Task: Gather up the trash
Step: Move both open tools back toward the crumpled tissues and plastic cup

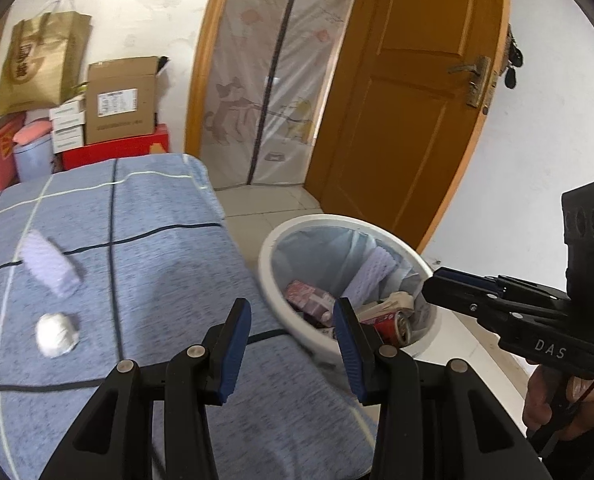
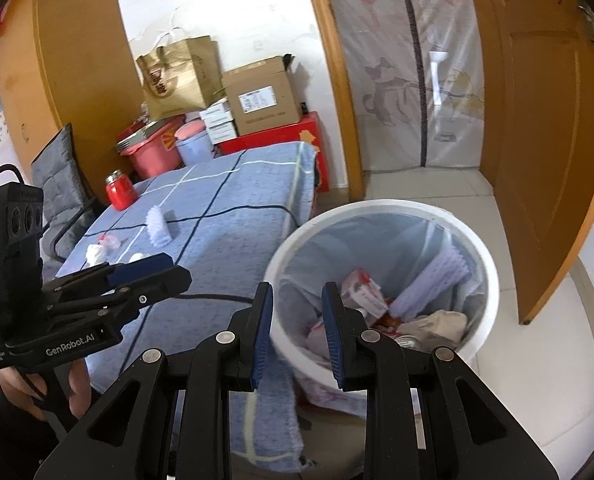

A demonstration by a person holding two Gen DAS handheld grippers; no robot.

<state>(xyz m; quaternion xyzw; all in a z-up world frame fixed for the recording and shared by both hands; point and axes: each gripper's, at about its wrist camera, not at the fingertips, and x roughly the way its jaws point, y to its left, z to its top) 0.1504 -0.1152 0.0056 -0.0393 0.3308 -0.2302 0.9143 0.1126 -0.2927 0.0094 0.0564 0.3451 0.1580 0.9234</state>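
- left gripper (image 1: 293, 316) is spread wide with nothing between the pads, hanging over the table's right edge next to the trash bin (image 1: 275, 280).
- right gripper (image 2: 297, 300) is parted at a medium gap, also empty, aimed at the trash bin (image 2: 377, 210) rim.
- trash left on the blue checked tablecloth (image 1: 157, 248): crumpled white paper ball (image 1: 56, 334) near the left edge, pale textured wipe (image 1: 51, 268) just behind it, more scraps (image 2: 101, 246) toward the far left corner. red jar (image 2: 119, 190) at the far left corner; cannot tell if it counts as trash.
- bin sits on the floor, touching or just beside the table's right edge, already holding a can (image 1: 397, 326), wrappers and paper.
- risks, as judged:
  - both frames are motion-blurred; a fast reach could knock the paper ball off the left edge rather than grip it.
  - the soft cloth could bunch into the pads and drag other scraps.
  - the wipe is flat and limp, likely to slip from a shallow pinch.
  - the two grippers are close together by the bin and could clash.
- room: white walls, orange wooden door (image 1: 409, 100), screened doorway (image 1: 273, 72), cardboard boxes (image 1: 121, 100) and a paper bag (image 1: 41, 64) stacked past the table's far edge, tiled floor.
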